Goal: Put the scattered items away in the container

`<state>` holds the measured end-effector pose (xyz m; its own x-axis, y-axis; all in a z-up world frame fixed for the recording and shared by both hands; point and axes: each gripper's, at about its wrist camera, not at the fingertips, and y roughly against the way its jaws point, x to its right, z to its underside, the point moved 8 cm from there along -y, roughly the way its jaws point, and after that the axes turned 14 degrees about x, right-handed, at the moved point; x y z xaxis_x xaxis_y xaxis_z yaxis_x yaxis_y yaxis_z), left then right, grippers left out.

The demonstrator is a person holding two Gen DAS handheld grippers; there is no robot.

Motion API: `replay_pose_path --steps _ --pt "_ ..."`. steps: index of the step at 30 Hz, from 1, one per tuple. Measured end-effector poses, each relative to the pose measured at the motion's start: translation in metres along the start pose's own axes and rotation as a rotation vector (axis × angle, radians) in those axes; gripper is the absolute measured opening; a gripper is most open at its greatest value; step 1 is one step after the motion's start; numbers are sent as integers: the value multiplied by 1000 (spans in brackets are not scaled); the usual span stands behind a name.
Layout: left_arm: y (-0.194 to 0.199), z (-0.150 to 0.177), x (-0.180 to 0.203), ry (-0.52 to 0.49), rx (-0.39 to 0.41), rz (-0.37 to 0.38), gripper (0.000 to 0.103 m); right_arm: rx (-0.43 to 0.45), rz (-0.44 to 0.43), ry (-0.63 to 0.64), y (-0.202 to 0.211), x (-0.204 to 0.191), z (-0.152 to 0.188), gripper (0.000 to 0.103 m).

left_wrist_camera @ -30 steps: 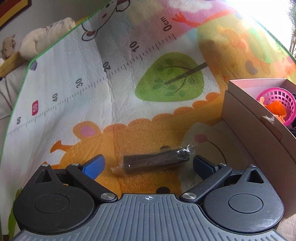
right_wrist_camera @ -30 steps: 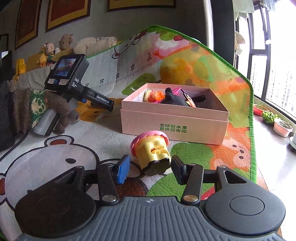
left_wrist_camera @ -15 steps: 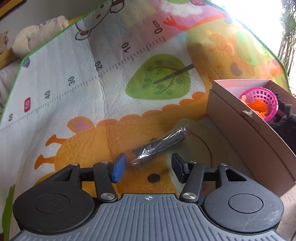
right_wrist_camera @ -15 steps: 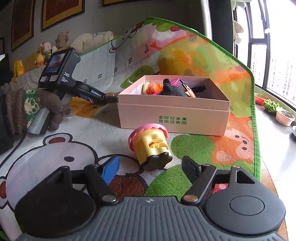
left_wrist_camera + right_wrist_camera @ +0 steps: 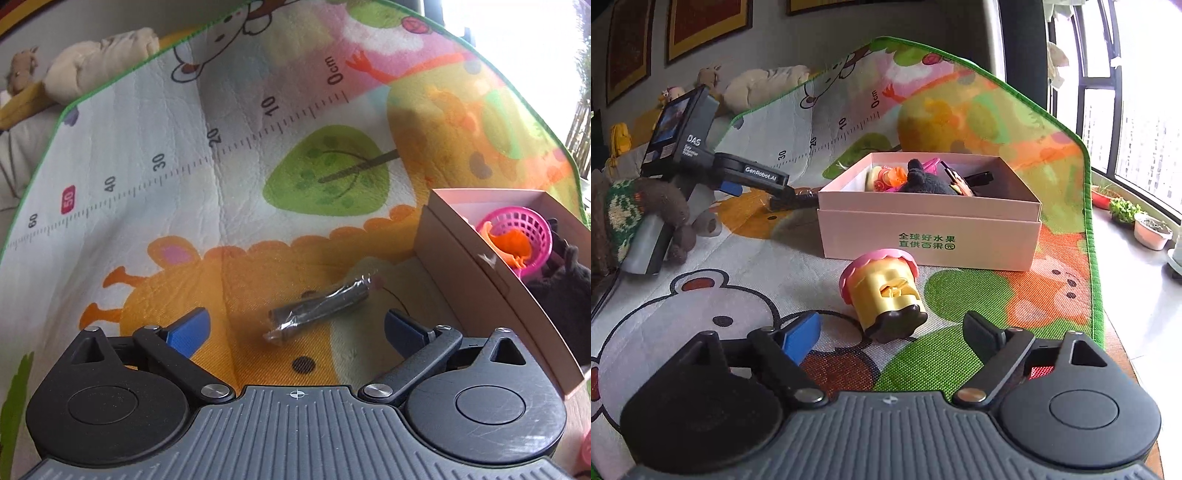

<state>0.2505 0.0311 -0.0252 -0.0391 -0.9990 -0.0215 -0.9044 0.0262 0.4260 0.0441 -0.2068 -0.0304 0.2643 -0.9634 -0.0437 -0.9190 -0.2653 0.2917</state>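
A dark stick wrapped in clear plastic (image 5: 317, 308) lies slanted on the play mat, just ahead of my left gripper (image 5: 295, 328). That gripper's jaws are opening and stand wide, touching nothing. To the right stands the pink cardboard box (image 5: 480, 288). A yellow toy with a pink top and dark base (image 5: 882, 288) lies tipped on the mat in front of the box (image 5: 931, 240). My right gripper (image 5: 892, 334) is right behind the toy. Its jaws are opening, with the pads clear of the toy's base.
Inside the box are a pink basket (image 5: 517, 236) with an orange piece and a black plush (image 5: 923, 177). A hand in a knitted glove (image 5: 661, 206) holds the left gripper. Plush toys line the back wall. Plant pots (image 5: 1152, 230) stand on the floor beyond the mat's right edge.
My left jaws narrowed around the wrapped stick and then spread wide again; the stick turned from lying across to slanted. My right jaws spread away from the yellow toy.
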Motion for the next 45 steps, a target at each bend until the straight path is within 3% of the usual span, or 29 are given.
replay_pose_path --steps 8,12,14,16,19,22,30,32,33,36,41,45 --pt "-42 6 14 -93 -61 -68 103 5 -4 -14 1 1 -1 89" --pt "-47 7 9 -50 -59 -75 103 10 -5 -20 2 1 -1 89" --pt "-44 6 8 -41 -53 -54 93 13 -7 -23 2 2 -1 89" --pt "-39 5 7 -30 -52 -28 68 15 -7 -25 2 2 -2 89" --pt "-32 5 4 -36 -56 -18 57 17 -7 -23 2 2 -2 89" --pt "-21 10 0 -34 -54 0 55 20 -4 -22 3 2 -2 89" --pt "10 22 0 -69 -45 87 58 19 -10 -15 2 1 -2 90" --pt "12 22 0 -74 -27 97 75 14 -6 -12 2 1 -2 90" --pt "12 19 -2 -64 -5 88 92 13 -4 -10 1 1 -2 90" --pt "11 11 -2 -48 44 85 95 11 0 -3 1 0 -1 90" --pt "0 8 -9 -155 21 -14 95 10 2 -6 2 0 -1 90" --pt "-2 -5 -45 -201 52 -178 96 6 7 1 1 -1 0 90"
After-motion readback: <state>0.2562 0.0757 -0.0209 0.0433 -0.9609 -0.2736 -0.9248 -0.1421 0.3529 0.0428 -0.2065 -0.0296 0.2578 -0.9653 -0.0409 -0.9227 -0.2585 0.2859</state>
